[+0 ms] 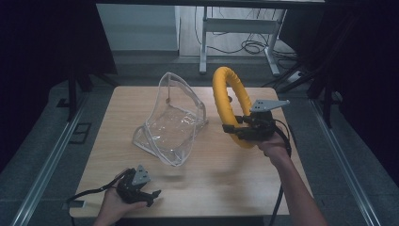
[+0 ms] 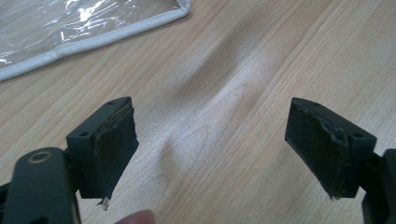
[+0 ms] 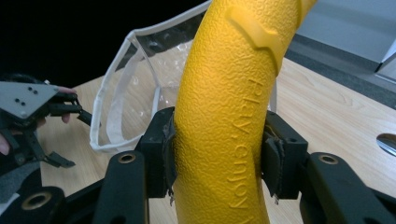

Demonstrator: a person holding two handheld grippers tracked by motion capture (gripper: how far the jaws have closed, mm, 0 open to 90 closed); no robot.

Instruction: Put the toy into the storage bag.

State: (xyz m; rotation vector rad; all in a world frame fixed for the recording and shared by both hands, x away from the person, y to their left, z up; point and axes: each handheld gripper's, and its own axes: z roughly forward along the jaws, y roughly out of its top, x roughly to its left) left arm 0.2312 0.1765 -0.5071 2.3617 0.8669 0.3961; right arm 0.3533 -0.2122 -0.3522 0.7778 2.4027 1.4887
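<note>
A thick yellow foam ring stands upright above the right half of the wooden table. My right gripper is shut on the ring's lower part; in the right gripper view both pads press the yellow ring from either side. A clear plastic pouch with white trim stands open at the table's middle. My left gripper rests near the front left edge, jaws wide apart over bare wood. The left gripper has nothing between its pads, and a corner of the clear pouch lies beyond it.
Dark curtains flank the table on both sides. Behind it stand a white desk frame and loose cables on the floor. Bare wood stretches between the pouch and the front edge.
</note>
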